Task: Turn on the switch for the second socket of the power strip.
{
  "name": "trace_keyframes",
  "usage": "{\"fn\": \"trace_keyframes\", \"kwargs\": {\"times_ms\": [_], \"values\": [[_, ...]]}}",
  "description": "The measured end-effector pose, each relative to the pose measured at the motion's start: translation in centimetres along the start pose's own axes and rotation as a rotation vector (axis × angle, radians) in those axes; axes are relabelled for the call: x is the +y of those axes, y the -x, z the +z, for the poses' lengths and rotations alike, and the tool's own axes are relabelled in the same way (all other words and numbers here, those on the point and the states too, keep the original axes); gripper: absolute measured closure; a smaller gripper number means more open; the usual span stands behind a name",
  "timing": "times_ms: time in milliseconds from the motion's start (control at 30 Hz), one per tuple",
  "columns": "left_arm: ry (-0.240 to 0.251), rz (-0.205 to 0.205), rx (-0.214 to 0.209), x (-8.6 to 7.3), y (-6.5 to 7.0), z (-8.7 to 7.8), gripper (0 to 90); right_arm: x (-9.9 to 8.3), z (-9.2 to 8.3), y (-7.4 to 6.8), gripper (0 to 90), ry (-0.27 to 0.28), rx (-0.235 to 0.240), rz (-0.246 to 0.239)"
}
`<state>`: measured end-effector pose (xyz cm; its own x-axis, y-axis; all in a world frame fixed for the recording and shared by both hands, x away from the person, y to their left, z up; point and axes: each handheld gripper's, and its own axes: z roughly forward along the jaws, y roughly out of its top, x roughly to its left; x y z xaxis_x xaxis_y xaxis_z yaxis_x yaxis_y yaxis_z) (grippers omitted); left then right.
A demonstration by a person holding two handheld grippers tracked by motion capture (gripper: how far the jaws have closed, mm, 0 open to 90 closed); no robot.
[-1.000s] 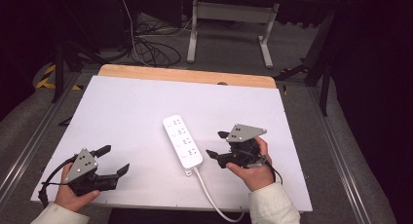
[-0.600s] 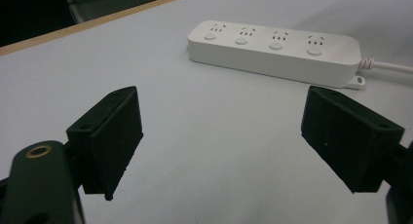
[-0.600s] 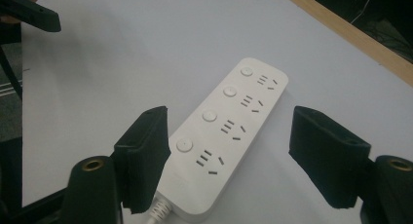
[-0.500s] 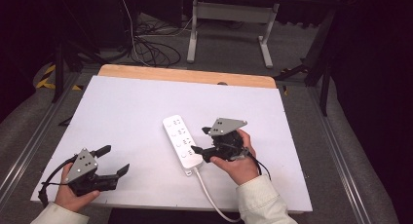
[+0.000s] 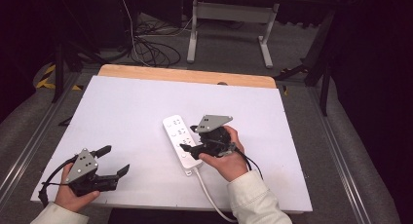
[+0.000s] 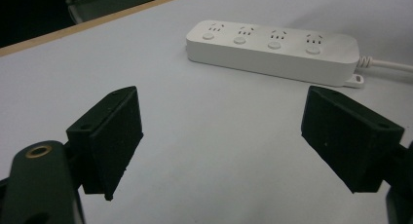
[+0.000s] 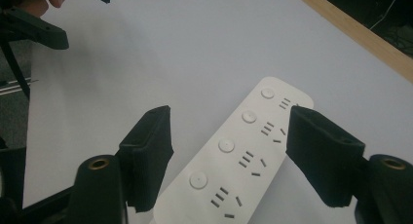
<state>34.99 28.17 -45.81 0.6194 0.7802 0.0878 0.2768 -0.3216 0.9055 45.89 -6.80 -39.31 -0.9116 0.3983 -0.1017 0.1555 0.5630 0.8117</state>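
Strip (image 5: 180,142): white four-outlet power strip, flat on the white bench (image 5: 122,112), right of centre and toward the near edge.
Long axis: runs near-to-far in the high view, tilted a little left at the far end. Outlets and round buttons face up.
Cord (image 5: 210,197): leaves the near end and trails off the near bench edge — so the strip points away from the person, its plain rounded end farthest.
Right gripper (image 5: 189,137): held over the strip's near half; jaws released and spread wide, straddling the body from either long side, nothing between them but the strip below. Contact not yet evident.
Left gripper (image 5: 116,159): near the left front corner, well apart from the strip; jaws released, empty, aimed across the bench toward it.
Risk, slip: if the jaws close across the smooth rounded sides, the strip may squirt out or skid along the bench.
Risk, button: a jaw landing on top could press an outlet switch.
Risk, cord: lifting or turning the strip could be checked by the cord dragging on the bench edge — judgement only.
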Motion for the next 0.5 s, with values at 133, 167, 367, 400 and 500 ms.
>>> {"fn": "trace_keyframes", "kwargs": {"times_ms": [133,167,367,400,500], "values": [[0.000,0.000,0.000,0.0,0.0,0.0,15.5,0.2,0.5,0.0,35.3,-0.005,0.005,0.000],[0.000,0.000,0.000,0.0,0.0,0.0,15.5,0.2,0.6,0.0,36.1,-0.009,0.007,-0.002],[0.000,-0.001,0.000,0.0,0.0,0.0,15.4,0.6,1.0,0.0,49.8,-0.022,-0.019,-0.030],[0.000,-0.001,-0.001,0.0,0.0,0.0,15.5,0.6,1.1,0.1,53.2,-0.030,0.000,-0.025],[0.000,-0.001,0.000,0.0,0.0,0.0,15.5,0.9,1.2,0.2,56.2,-0.037,0.007,-0.016]]}}
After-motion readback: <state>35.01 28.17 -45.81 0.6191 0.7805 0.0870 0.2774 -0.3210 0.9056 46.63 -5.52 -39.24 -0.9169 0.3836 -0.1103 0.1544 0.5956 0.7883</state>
